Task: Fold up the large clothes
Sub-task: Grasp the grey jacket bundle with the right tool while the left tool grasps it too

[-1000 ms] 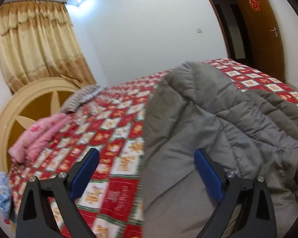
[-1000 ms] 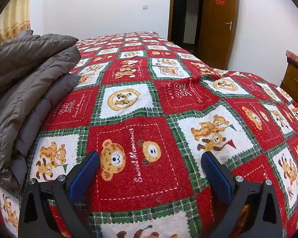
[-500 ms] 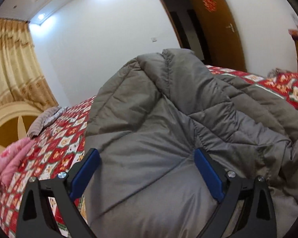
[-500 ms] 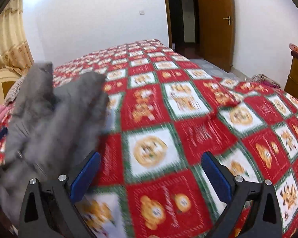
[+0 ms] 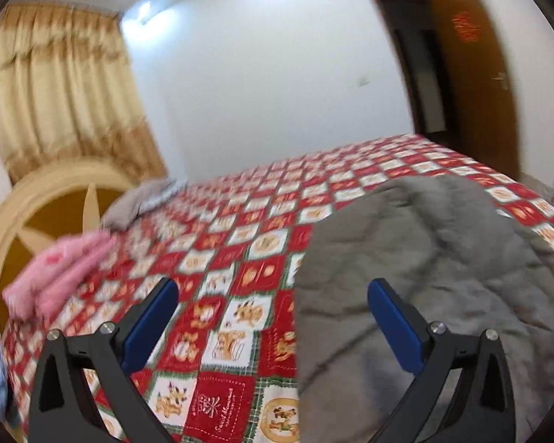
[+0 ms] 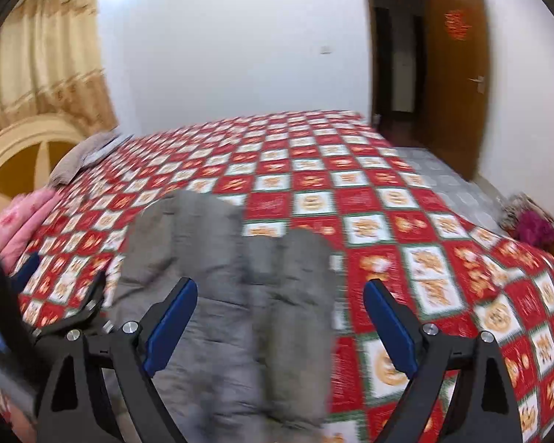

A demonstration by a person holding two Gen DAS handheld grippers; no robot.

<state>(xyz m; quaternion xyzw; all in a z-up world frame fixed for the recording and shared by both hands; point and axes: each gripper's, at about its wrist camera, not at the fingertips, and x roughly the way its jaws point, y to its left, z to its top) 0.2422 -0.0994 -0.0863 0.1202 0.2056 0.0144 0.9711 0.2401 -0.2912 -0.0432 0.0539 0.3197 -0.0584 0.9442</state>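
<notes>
A red, white and green checked bedspread with bear prints point(image 5: 247, 258) covered the bed. Folded pink fleece point(image 5: 59, 273) lay near a grey pillow point(image 5: 140, 203) by the cream-and-ochre curved headboard point(image 5: 37, 214). Gold pleated curtains point(image 5: 62, 85) hung behind. A brown wooden door point(image 6: 458, 70) stood open; crumpled magenta cloth point(image 6: 535, 229) lay on the floor.

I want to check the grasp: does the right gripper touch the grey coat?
Cannot tell. In the right wrist view, right gripper is open over grey coat; blur hides any gap.
</notes>
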